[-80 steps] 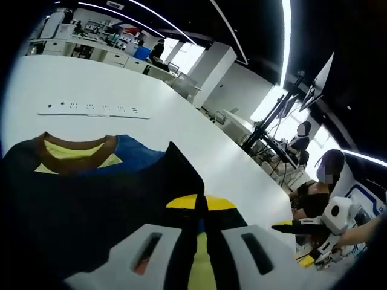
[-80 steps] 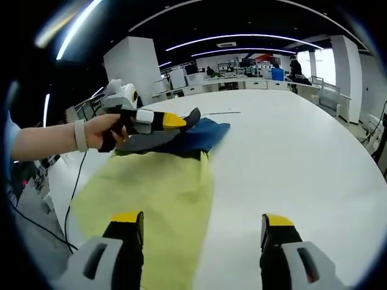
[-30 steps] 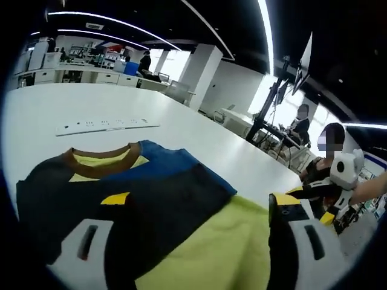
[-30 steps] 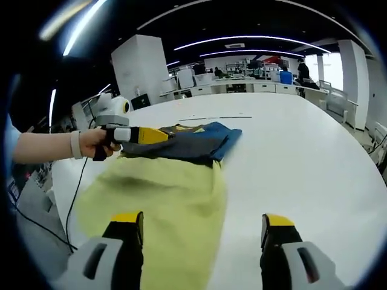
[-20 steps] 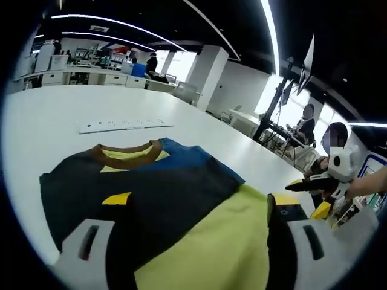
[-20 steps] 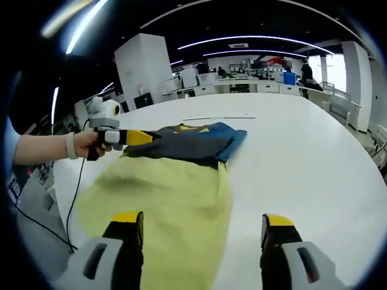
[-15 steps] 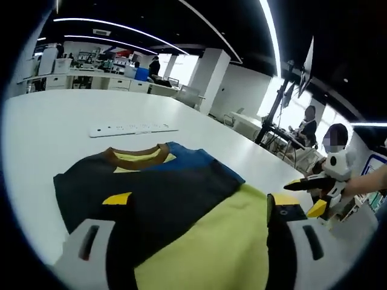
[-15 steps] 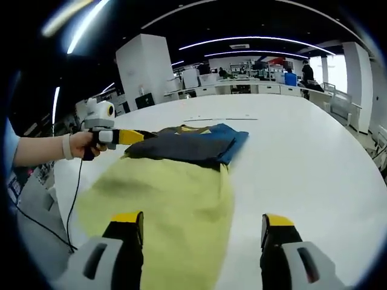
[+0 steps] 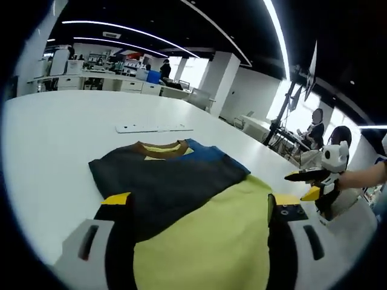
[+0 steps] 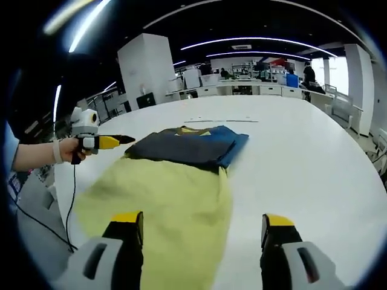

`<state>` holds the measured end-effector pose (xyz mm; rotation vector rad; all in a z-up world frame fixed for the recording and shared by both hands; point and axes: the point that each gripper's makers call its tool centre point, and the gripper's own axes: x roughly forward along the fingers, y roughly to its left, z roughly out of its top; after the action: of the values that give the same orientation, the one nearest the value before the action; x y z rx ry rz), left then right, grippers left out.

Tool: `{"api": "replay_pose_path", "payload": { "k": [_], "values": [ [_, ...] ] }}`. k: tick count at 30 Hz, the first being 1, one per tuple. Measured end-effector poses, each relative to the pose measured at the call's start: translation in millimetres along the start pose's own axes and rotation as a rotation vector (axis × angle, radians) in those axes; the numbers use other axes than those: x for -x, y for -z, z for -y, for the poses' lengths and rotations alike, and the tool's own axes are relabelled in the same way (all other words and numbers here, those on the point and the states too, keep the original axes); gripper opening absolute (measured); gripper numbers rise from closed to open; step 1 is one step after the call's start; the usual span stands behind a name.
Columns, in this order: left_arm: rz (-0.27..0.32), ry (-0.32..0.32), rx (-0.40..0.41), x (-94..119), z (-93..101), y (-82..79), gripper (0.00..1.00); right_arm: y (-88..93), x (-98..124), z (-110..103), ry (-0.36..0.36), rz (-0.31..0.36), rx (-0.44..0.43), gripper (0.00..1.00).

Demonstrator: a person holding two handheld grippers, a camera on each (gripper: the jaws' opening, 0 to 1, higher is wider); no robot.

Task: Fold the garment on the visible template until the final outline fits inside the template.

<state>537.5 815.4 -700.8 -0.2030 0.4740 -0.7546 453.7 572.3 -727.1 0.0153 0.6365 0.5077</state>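
Lying flat on the white table (image 10: 314, 163), the shirt (image 9: 175, 181) has its dark upper part folded over the yellow lower part (image 10: 163, 205). The left gripper (image 9: 193, 208) is wide open above the yellow cloth and holds nothing. The right gripper (image 10: 202, 226) is also wide open and empty, over the yellow edge. A white strip (image 9: 154, 128) lies beyond the collar (image 9: 162, 147).

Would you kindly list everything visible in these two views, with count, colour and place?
Folded garment: one, dark navy, blue and yellow-green with a brown collar, lying on the table.
Round table: one, white, under the garment.
Long flat strip: one, white, on the table beyond the collar.
Office desks: several, white, in the background.
Seated people: two, far side of the left gripper view.
Left gripper: one, white with yellow tips, open over the garment.
Right gripper: one, same colours, open.
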Motion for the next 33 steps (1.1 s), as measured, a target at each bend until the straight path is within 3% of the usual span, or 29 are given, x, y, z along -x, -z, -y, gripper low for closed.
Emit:
{"api": "replay_pose_path", "payload": {
  "k": [12, 23, 33],
  "values": [
    [-0.016, -0.038, -0.015, 34, -5.1, 7.7, 0.9, -4.6, -1, -6, -0.015, 0.006, 0.016, 0.8],
    [-0.055, -0.082, -0.003, 84, -1.4, 29.3, 0.88, -1.3, 11, -11, -0.023, 0.011, 0.013, 0.8],
    [-0.091, -0.096, 0.011, 130, 13.2, 52.7, 0.87, 5.3, 25, -16, -0.021, 0.01, 0.013, 0.79]
  ]
}}
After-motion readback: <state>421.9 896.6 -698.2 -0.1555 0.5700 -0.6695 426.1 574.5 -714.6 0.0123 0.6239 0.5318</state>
